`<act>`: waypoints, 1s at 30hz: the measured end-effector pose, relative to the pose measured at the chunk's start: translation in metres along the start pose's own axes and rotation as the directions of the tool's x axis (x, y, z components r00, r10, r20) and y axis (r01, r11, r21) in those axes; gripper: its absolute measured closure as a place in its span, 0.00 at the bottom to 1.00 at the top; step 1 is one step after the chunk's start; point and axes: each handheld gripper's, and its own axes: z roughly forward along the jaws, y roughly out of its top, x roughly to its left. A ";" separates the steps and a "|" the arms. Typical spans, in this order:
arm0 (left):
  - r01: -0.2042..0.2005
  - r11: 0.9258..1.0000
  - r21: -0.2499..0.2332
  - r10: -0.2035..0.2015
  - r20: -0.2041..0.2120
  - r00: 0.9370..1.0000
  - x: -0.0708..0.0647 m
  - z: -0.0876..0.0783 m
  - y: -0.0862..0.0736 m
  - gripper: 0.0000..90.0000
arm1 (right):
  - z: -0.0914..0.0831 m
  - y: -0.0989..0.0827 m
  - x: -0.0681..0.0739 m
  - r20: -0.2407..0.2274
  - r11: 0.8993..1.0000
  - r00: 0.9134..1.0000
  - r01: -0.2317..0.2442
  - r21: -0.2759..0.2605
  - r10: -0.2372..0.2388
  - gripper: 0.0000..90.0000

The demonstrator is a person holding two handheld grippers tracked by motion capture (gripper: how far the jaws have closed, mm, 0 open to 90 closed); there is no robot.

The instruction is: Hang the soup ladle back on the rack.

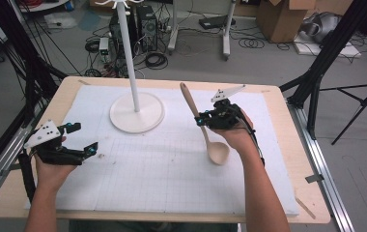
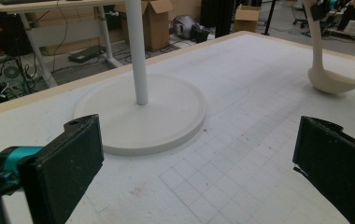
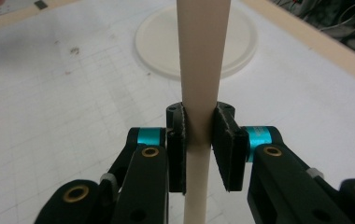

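Right gripper [image 1: 202, 121] clamps the wooden ladle [image 1: 205, 128] mid-handle, bowl seemingly just above the white mat [image 1: 138, 183]. Left gripper [image 1: 87, 137] rests nearby, its 2 jaws open and empty. Gripped off-balance, the ladle could pivot or strike the white stand [image 1: 136, 112].

Even, soft overhead light, no glare; shadows faint on the white surface [image 1: 172, 159]. High view slightly soft. Left claw [image 2: 203, 172] pads blurred at 7 and 4 o'clock.

No legible text or labels.
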 end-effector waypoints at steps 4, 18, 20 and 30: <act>-0.003 1.000 0.000 0.003 0.001 1.000 0.000 0.000 0.000 0.02 | -0.011 0.007 0.001 0.003 0.999 1.000 0.016 -0.043 -0.016 0.85; -0.006 1.000 0.006 0.006 0.004 1.000 -0.002 0.002 0.000 0.02 | -0.036 0.049 0.003 0.053 0.993 0.995 0.085 -0.081 -0.080 0.85; -0.006 1.000 0.006 0.006 0.004 1.000 -0.002 0.002 0.000 0.02 | -0.037 0.058 0.004 0.059 0.993 0.994 0.091 -0.069 -0.087 0.85; -0.004 1.000 0.001 0.004 0.005 1.000 -0.001 0.001 0.001 0.02 | -0.040 0.102 0.008 0.074 0.991 0.990 0.126 -0.041 -0.122 0.85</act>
